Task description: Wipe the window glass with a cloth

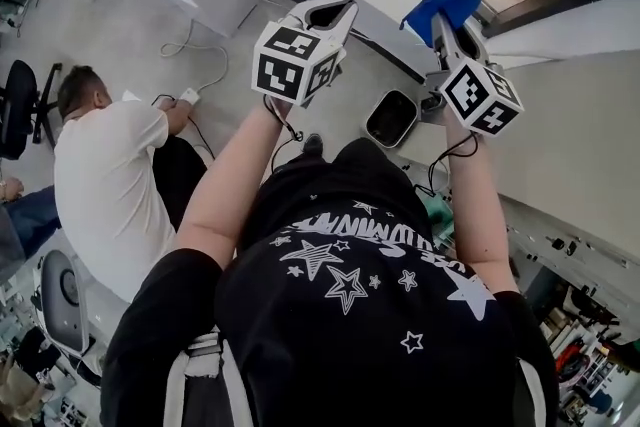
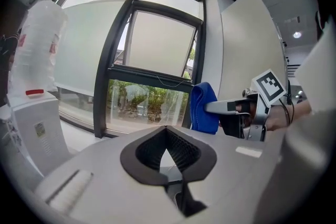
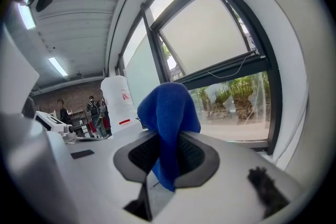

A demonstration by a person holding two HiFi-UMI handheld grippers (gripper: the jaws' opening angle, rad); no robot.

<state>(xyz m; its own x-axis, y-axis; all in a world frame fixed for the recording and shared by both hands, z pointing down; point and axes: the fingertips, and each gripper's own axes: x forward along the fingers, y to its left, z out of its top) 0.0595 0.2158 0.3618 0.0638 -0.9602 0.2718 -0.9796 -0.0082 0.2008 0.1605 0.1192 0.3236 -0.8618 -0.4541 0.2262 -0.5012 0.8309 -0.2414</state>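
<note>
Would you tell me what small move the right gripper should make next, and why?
Probably ease the right gripper forward until the blue cloth meets the window glass. Its fingers are shut on the cloth, which appears to sit just short of the glass, so wiping hasn't begun.

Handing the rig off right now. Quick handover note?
Left tongs: shut, empty, pointed toward the window.
Right tongs: shut on the blue cloth, held up near the window glass; no contact with the glass can be seen.
Done: cloth is in grip.
Left: all the wiping, since no stroke on the glass shows yet.
</note>
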